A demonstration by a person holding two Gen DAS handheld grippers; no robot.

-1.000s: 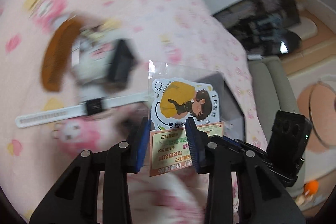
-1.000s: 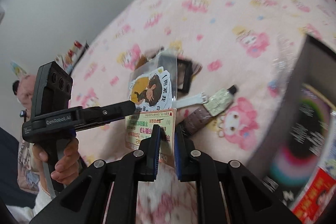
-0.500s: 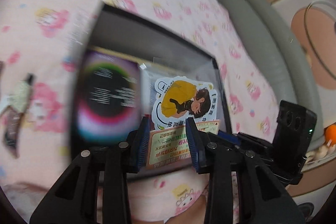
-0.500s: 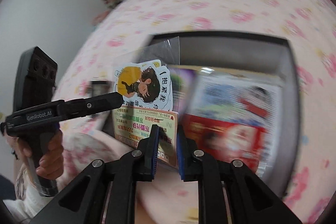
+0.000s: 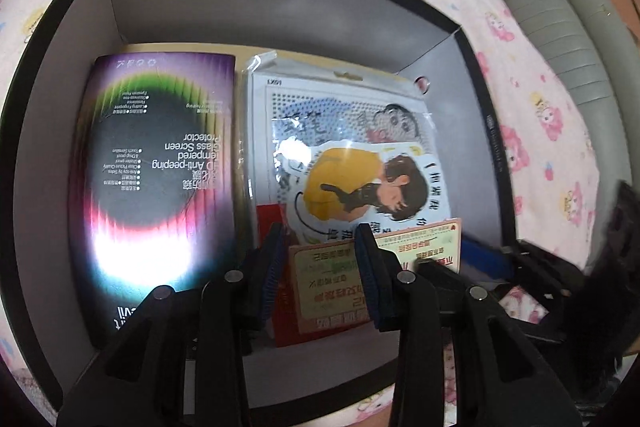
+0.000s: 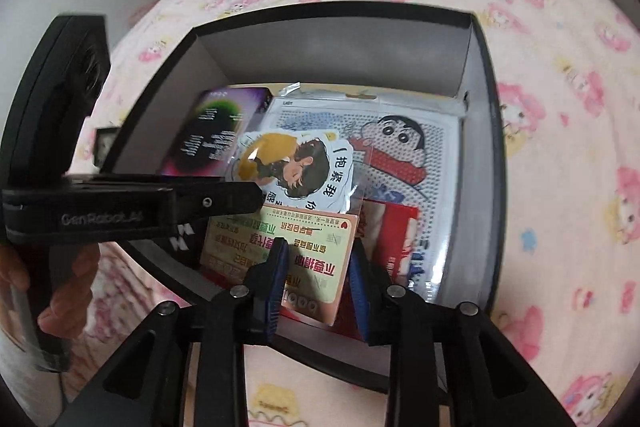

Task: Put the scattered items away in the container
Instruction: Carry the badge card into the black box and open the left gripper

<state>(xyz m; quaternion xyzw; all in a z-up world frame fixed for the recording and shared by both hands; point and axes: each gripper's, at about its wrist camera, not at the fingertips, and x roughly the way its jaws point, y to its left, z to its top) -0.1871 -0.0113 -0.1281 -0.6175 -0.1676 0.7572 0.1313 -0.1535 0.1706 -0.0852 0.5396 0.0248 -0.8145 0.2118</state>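
A sticker pack [image 5: 360, 195] in a clear sleeve, with a cartoon figure in yellow and a pink card at its base, hangs inside the black box [image 5: 280, 11]. It also shows in the right wrist view [image 6: 296, 171]. My left gripper [image 5: 322, 267] has its jaws apart, with the pack's card between them. My right gripper [image 6: 316, 271] has its jaws parted around the card's edge [image 6: 316, 251]. In the right wrist view the box [image 6: 484, 163] lies below both grippers.
Inside the box lie a dark screen protector package [image 5: 160, 163], a bead-art pack with a cartoon boy [image 6: 400, 147] and a red packet [image 6: 396, 243]. Pink patterned bedding [image 6: 560, 107] surrounds the box. A grey sofa edge [image 5: 560, 27] is at the right.
Both grippers carried the sticker pack from the scattered items over to the box and down into it. The right jaws, tightly shut earlier, have opened. The left jaws stayed apart.
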